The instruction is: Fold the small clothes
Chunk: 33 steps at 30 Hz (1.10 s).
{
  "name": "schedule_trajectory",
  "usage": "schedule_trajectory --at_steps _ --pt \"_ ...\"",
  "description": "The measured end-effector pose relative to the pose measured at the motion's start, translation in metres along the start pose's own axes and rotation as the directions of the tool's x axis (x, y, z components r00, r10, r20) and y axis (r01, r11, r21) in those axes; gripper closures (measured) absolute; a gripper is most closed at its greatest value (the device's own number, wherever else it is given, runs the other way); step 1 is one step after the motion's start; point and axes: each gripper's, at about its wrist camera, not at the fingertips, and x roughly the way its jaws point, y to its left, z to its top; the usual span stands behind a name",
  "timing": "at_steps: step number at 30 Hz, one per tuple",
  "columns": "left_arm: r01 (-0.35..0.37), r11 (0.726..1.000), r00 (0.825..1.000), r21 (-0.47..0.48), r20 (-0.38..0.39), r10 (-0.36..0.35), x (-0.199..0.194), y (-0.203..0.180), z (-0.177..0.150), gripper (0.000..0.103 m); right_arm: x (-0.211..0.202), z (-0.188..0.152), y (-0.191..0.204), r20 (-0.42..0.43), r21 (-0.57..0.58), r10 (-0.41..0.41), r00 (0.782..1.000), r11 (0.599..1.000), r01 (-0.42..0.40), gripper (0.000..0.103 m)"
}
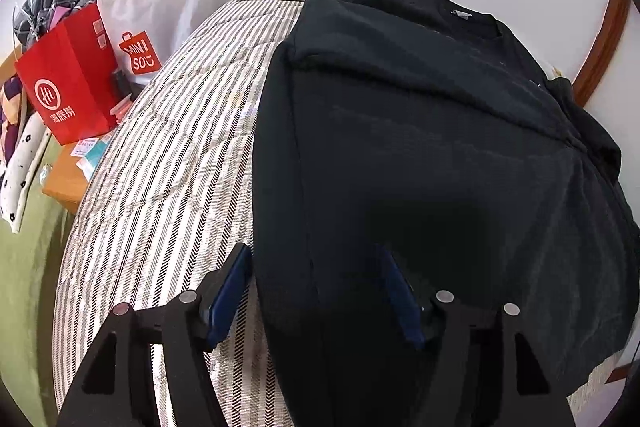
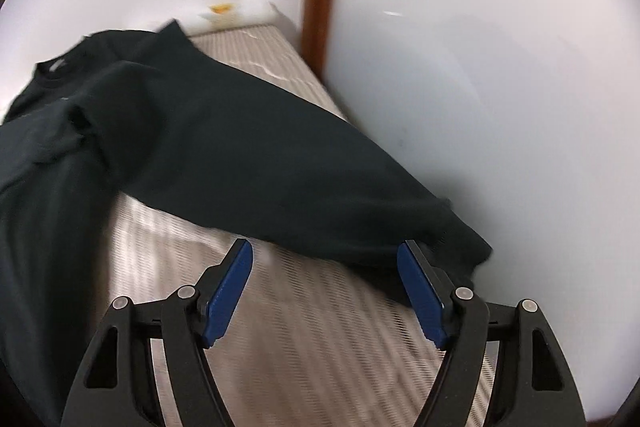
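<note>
**Grippers hovering open over dark shirt on striped bed**

Blue pads of the left gripper (image 1: pixel 316 291) are standing wide apart, straddling the near left edge of the black shirt (image 1: pixel 420 131) without pressing it. The right gripper (image 2: pixel 326 293) is gaping too, nothing between its pads, with the sleeve (image 2: pixel 280 179) lying just beyond. The shirt is sprawling across the striped bedcover (image 1: pixel 168 163), collar far. A red paper bag (image 1: pixel 68 83) is standing far left.

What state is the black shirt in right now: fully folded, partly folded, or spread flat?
Partly folded. The black shirt has one sleeve laid across its chest, while the other sleeve stretches out over the striped bed.
</note>
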Motion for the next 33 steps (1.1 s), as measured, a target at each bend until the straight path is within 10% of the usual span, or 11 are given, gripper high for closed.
schedule_trajectory --at_steps 7,15,33 --pt "0.002 1.000 1.000 -0.019 0.005 -0.002 -0.003 -0.001 -0.002 0.039 0.023 -0.003 -0.001 0.013 -0.046 0.013 1.000 0.999 -0.012 0.034" --pt "0.044 0.998 0.999 -0.050 0.017 -0.043 -0.004 0.024 0.001 0.039 0.033 0.021 -0.003 -0.022 -0.010 -0.016 1.000 1.000 0.016 0.092" --pt "0.067 0.997 0.997 -0.041 0.052 -0.065 -0.005 0.054 0.000 0.039 -0.099 0.138 0.133 0.220 -0.086 0.196 0.956 0.980 -0.181 0.094"
